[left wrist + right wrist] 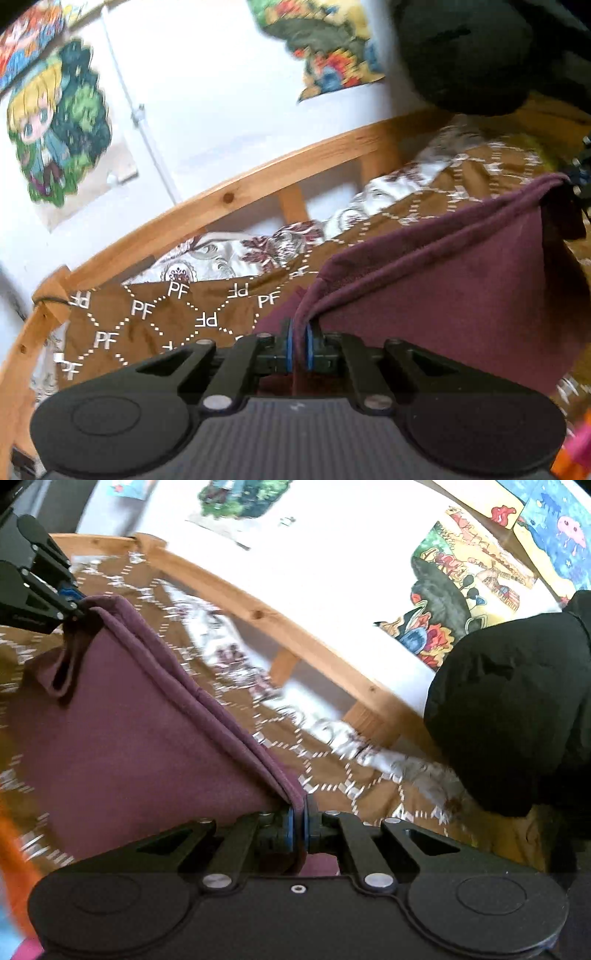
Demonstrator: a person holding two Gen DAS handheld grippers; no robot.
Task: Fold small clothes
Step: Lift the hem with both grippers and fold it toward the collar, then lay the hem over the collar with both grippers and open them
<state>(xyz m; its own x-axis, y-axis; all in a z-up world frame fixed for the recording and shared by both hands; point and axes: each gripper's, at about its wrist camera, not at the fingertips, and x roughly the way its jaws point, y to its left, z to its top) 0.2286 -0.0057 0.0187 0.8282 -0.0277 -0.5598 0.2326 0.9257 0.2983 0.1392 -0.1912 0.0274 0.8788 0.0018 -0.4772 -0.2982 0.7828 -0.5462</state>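
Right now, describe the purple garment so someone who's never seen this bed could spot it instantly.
Find the wooden bed rail and the brown PF-lettered blanket below it. Stretched above that blanket, between the left tool and right tool, hangs the plum cloth: plain, unpatterned, with a stitched hem.

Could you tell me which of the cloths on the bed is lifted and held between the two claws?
The plain maroon garment; the brown PF-patterned blanket and floral sheet lie flat beneath.

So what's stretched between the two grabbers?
The purple cloth: its hemmed edge runs from the right gripper to the left gripper, clearest in the right wrist view.
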